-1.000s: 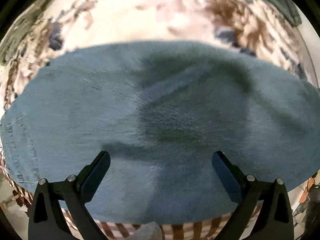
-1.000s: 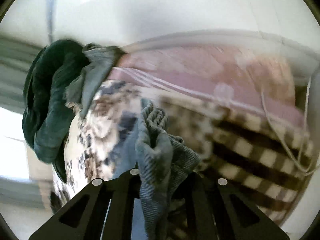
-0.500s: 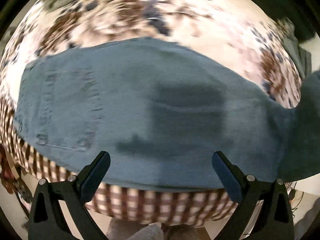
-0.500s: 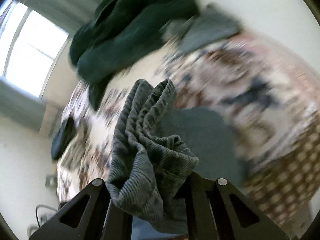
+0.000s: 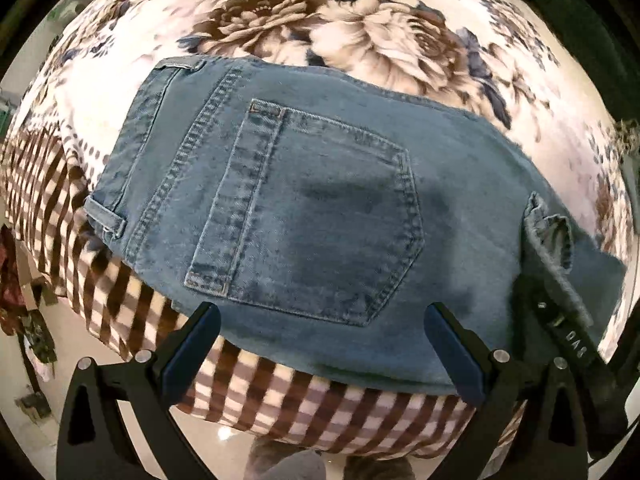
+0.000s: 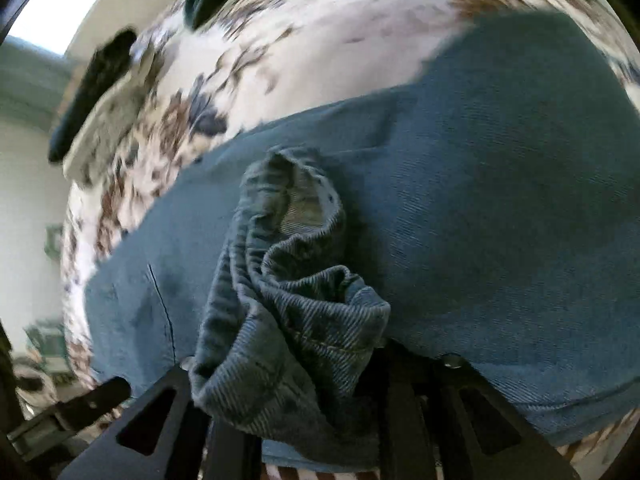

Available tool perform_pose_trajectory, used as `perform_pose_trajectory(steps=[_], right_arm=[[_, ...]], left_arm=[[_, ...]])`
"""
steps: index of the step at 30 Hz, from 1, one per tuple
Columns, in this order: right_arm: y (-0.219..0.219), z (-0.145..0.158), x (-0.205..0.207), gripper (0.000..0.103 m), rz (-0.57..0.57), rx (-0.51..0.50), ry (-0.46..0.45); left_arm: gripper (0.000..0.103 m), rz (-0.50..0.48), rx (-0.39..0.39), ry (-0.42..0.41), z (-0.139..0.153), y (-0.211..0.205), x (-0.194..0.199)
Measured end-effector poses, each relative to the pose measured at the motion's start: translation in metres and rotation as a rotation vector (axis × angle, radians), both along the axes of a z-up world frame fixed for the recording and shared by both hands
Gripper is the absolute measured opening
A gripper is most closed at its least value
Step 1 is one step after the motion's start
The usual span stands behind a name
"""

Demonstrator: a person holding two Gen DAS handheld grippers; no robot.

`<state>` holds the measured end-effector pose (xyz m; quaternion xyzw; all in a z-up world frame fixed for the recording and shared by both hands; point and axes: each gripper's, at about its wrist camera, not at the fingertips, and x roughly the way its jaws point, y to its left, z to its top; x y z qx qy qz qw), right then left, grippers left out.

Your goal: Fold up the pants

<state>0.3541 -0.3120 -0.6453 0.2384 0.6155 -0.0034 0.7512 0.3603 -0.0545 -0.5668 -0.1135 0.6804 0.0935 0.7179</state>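
- Already the jeans (image 5: 320, 216) lay flat across the flowered bedspread (image 5: 384, 40), filling the middle of the left wrist view, with the back pocket (image 5: 312, 216) facing up and the waistband at left of the frame.
- Judging by that flat, doubled look, the lengthwise fold seemed done; the crosswise fold looked under way, with the leg end being carried over the seat, and laying it down and smoothing it still remained.
- The left gripper (image 5: 320, 348) stood wide apart at the bottom of its frame, holding nothing, hovering above the near edge of the denim and the checked blanket (image 5: 280, 392).
- The right gripper (image 6: 304, 400) had a bunched wad of hem (image 6: 296, 280) between its jaws, which were opening; the cloth hid the pads, so whether they pressed on it could not be told.
- Only the left view showed the pocket, the belt loops and the right tool entering at lower right with its cuff of denim.
- Only the right view showed the crumpled hem up close, a window at upper left, and dark clothes near the top of the frame.
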Motion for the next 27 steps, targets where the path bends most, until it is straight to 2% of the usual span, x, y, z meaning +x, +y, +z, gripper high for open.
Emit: perform_pose_trajectory(steps=[2,4,5,8,10,12,14,16,17,18,19,20,21,22,24,27], right_arm=[[0.013,0.004,0.009,0.059,0.095,0.086,0.030],[0.015,0.017,0.011,0.060,0.161,0.231,0.034],[0.007,0.027,0.010,0.060,0.164,0.263,0.038],[-0.040,0.047,0.001,0.060,0.066,0.210,0.058],[-0.080,0.060,-0.007,0.062,-0.011,0.127,0.059],[-0.124,0.069,-0.020,0.064,-0.091,0.030,0.067],[-0.159,0.070,-0.032,0.064,-0.166,-0.027,0.093],[-0.184,0.066,-0.042,0.064,-0.220,-0.049,0.118],[-0.194,0.063,-0.042,0.064,-0.235,-0.066,0.125],[-0.200,0.060,-0.043,0.064,-0.243,-0.087,0.134],[-0.207,0.058,-0.046,0.064,-0.249,-0.098,0.142],[-0.212,0.054,-0.044,0.064,-0.256,-0.102,0.148],[-0.215,0.049,-0.044,0.064,-0.264,-0.104,0.154],[-0.219,0.045,-0.045,0.064,-0.276,-0.109,0.165],[-0.221,0.033,-0.045,0.064,-0.298,-0.099,0.185],[-0.218,0.021,-0.046,0.064,-0.327,-0.072,0.203]], left_arm=[[0.103,0.008,-0.007,-0.018,0.007,0.000,0.003],[0.103,0.007,-0.023,-0.036,0.027,0.004,-0.003],[0.103,0.004,-0.034,-0.047,0.031,0.000,0.002],[0.103,-0.037,-0.080,-0.071,0.038,-0.020,0.017],[0.103,-0.086,-0.094,-0.078,0.033,-0.044,0.032],[0.103,-0.170,-0.092,-0.067,0.016,-0.078,0.051],[0.103,-0.241,-0.096,-0.023,-0.006,-0.104,0.064],[0.094,-0.308,-0.121,0.049,-0.033,-0.128,0.072],[0.086,-0.337,-0.141,0.073,-0.042,-0.135,0.072],[0.076,-0.374,-0.127,0.088,-0.051,-0.144,0.071],[0.074,-0.406,-0.102,0.077,-0.054,-0.150,0.070],[0.067,-0.438,-0.090,0.044,-0.053,-0.155,0.068],[0.033,-0.470,-0.100,-0.006,-0.046,-0.160,0.063],[0.019,-0.495,-0.113,-0.035,-0.040,-0.164,0.058],[0.013,-0.524,-0.098,-0.086,-0.029,-0.168,0.046],[0.010,-0.475,-0.149,-0.127,-0.011,-0.153,0.036]])
